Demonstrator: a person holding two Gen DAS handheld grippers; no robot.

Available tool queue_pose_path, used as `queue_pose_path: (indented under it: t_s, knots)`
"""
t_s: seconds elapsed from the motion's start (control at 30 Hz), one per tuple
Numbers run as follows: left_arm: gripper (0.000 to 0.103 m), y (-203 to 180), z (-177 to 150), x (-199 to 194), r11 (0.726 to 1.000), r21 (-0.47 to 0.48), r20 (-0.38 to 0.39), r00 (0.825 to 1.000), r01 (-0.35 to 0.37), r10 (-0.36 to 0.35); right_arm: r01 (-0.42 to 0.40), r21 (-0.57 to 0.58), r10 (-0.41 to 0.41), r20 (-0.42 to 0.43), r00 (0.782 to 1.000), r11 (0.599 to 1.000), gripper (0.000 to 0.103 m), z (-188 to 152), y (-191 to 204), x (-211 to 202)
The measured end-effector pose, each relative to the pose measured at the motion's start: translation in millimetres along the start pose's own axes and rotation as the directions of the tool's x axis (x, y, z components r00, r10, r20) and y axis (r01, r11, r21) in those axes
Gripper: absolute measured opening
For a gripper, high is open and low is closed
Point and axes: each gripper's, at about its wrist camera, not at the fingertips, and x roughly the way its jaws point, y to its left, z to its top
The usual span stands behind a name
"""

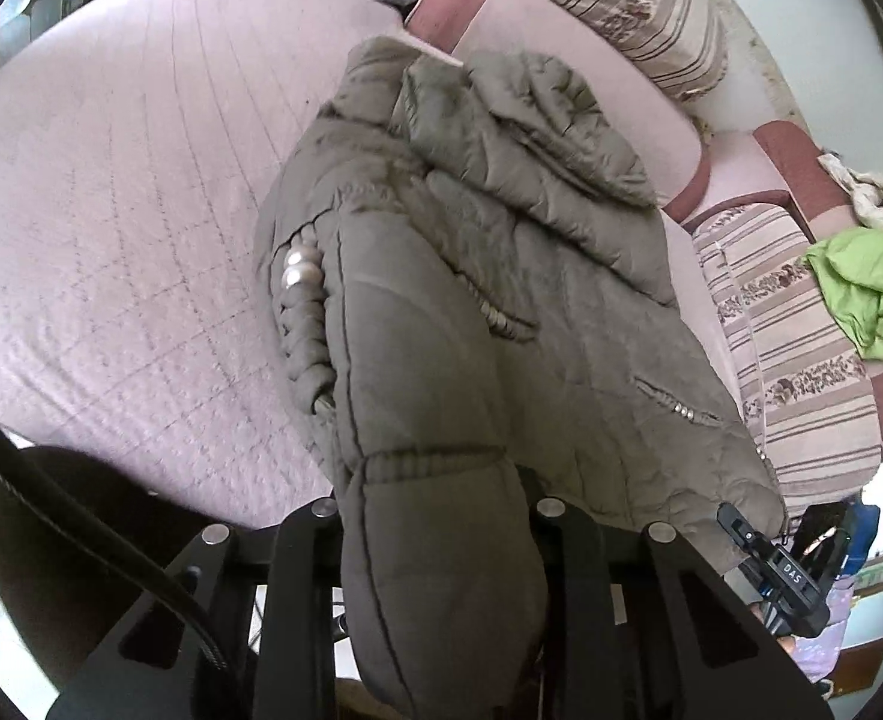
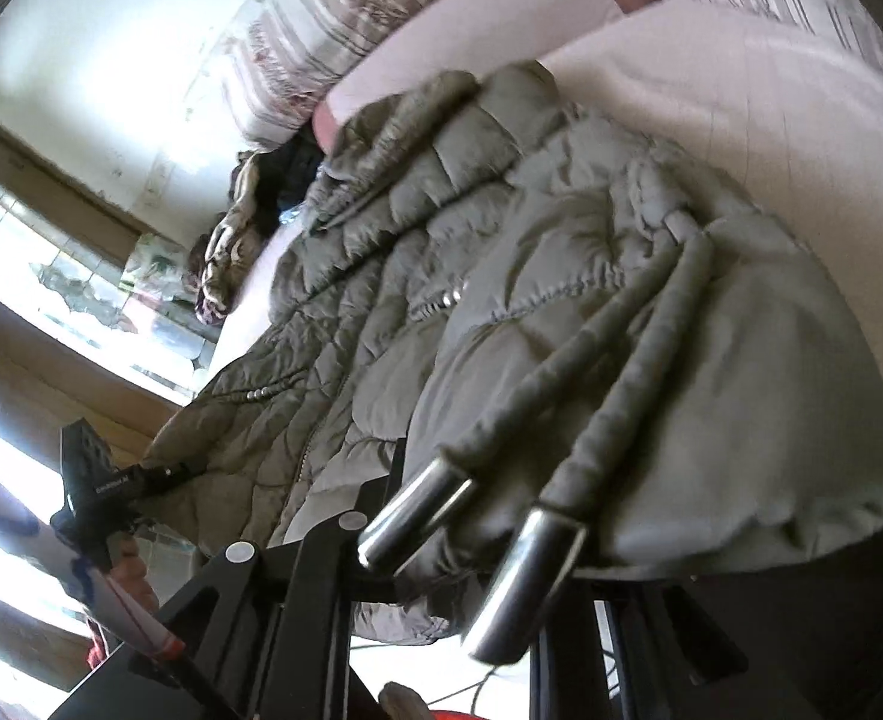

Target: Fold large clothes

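While the grey-green padded jacket lies lengthwise along one side edge of the bed, its hem end is bunched up at the near edge, where both tools have hold of it. The left gripper has its fingers closed around a thick roll of the hem — the fabric fills the whole gap between them and spills over toward the camera. The right gripper is buried under another puffy fold of the same jacket; cloth seems to sit in its grasp, but its fingers are hidden, so I cannot tell how they stand. Two drawstring cords with shiny metal tips lie across that fold.

As for progress, I would say the folding has only started. The hood is still loose and crumpled at the far end, by the pink pillows, and the body is stretched out full length rather than stacked. One sleeve looks tucked across the front, though the quilting makes that hard to read. What seems left is to carry the gripped hem up over the body toward the hood, then flatten it — and a lime-green garment on the striped cushions by the bed looks as if it is waiting its turn.
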Motion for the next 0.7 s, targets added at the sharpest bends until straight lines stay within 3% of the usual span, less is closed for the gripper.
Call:
queue_pose_path:
  t_s: [0.2,0.33,0.7]
  knots:
    - [0.026,2.3,-14.0,-22.0,1.000,-0.006,-0.009,1.000,-0.012,0.012,0.010,-0.086,-0.011,-0.018,1.000,0.996,0.018,-14.6,20.8,-19.4]
    - [0.026,-7.8,-17.8,-26.6,0.997,0.020,0.017,0.997,-0.074,0.074,0.018,-0.139,-0.021,-0.019,1.000,0.990,0.018,-10.4,35.8,-22.1]
    - [0.026,-56.7,56.8,-48.9,0.982,0.109,0.200,0.971,-0.157,0.133,0.055,-0.249,-0.035,0.083,0.996,0.967,0.017,67.0,86.7,-13.7]
